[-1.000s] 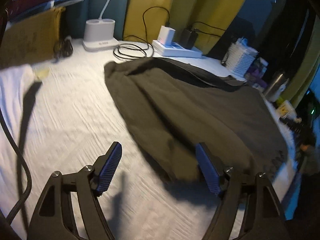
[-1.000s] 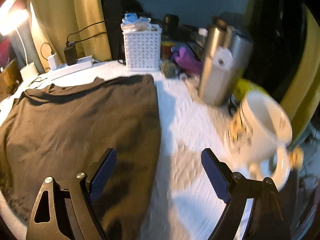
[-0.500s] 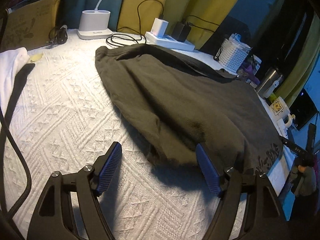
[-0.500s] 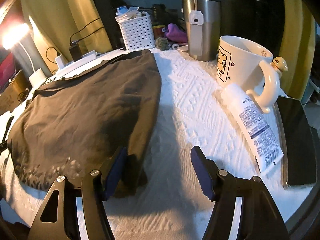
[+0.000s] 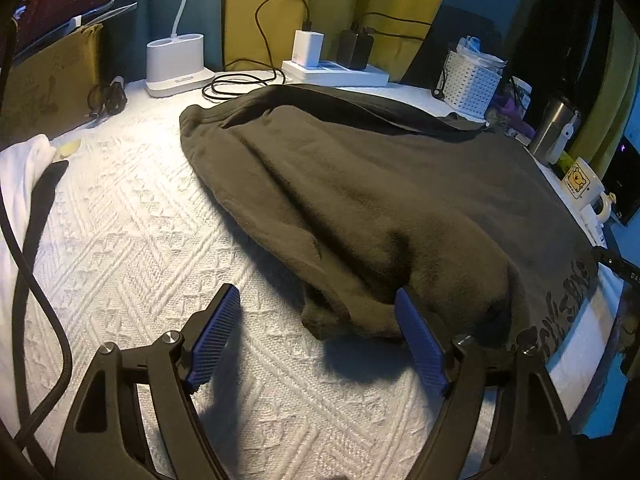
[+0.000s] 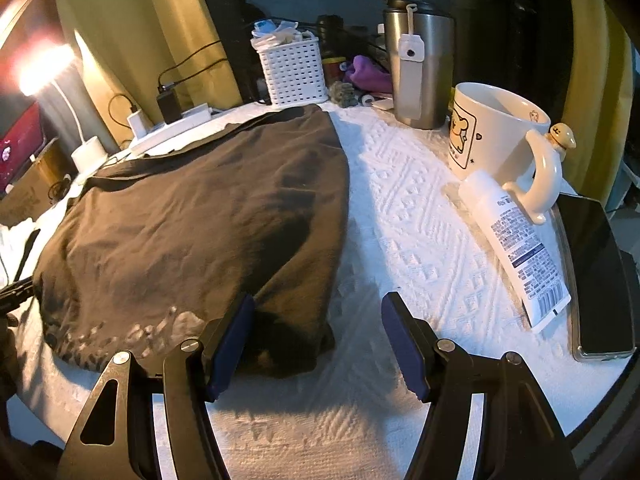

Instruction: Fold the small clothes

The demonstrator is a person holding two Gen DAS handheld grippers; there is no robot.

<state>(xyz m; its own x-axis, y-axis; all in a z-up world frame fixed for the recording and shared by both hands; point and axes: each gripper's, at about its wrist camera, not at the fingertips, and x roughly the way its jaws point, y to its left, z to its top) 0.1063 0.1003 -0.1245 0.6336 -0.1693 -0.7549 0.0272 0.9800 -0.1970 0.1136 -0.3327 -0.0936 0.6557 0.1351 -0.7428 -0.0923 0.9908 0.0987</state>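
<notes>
Dark shirt hem print half-hidden behind left gripper, right gripper, both agape, left widening

Bare white textured cloth lies open right of the dark brown garment; beyond it stand a cream cartoon mug, white tube and black phone.

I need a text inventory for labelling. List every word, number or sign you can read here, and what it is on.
"09": on the tube, near its shoulder.
Rest of the tube's print and barcode: too small to read.
Pale lettering along the shirt hem: not legible.
Mug: a bear drawing, no words I can read.
Cardboard box: faint marks, unreadable.
</notes>
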